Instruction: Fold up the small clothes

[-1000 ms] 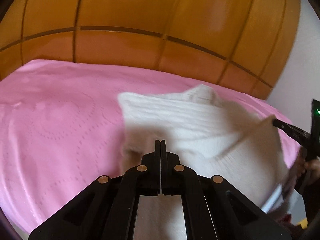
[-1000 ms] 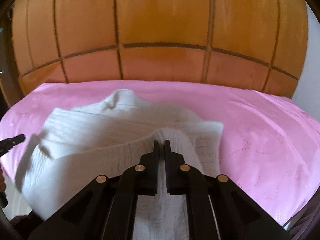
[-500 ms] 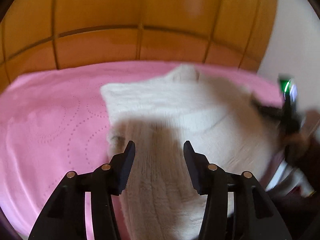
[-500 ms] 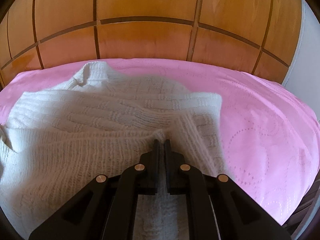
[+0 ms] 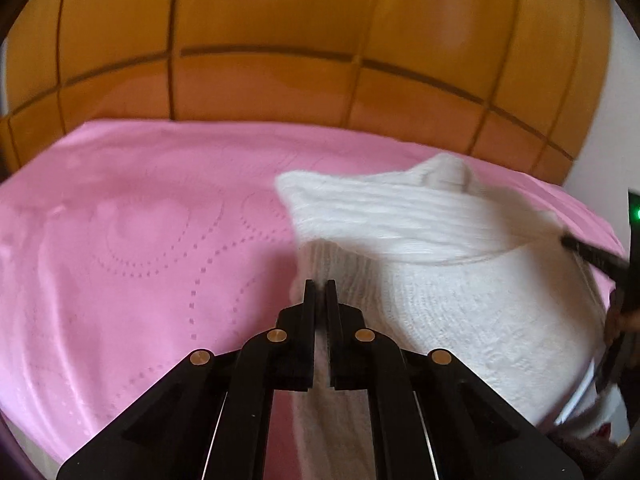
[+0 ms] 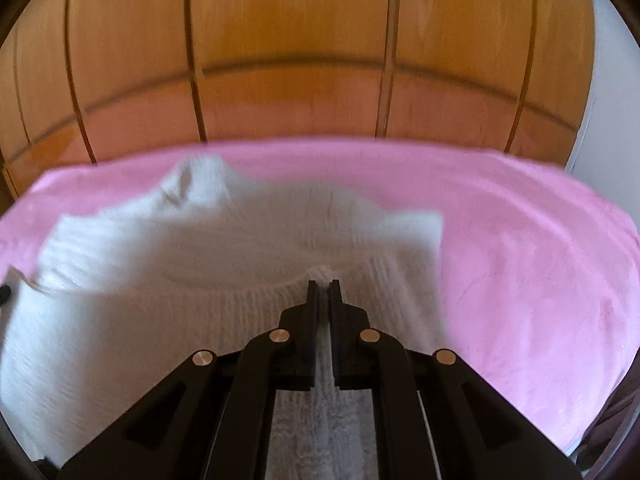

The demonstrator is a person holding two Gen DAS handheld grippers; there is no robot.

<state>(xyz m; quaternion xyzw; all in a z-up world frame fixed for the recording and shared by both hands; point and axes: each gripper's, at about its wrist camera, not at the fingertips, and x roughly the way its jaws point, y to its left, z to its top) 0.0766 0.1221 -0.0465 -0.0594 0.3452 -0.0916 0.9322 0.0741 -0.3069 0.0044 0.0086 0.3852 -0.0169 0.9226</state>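
Left wrist view: our left gripper [image 5: 320,283] is clenched on the near-left edge of the white knit sweater [image 5: 460,304], which lies on the right part of the pink bedspread [image 5: 140,240]. We judge the loose knit could slip or stretch if the two sides are pulled unevenly, skewing the fold.

Right wrist view: our right gripper [image 6: 323,283] pinches the sweater's [image 6: 200,300] near hem, so the cloth bunches there. The garment is ribbed, soft and thick, with its collar at the far side.
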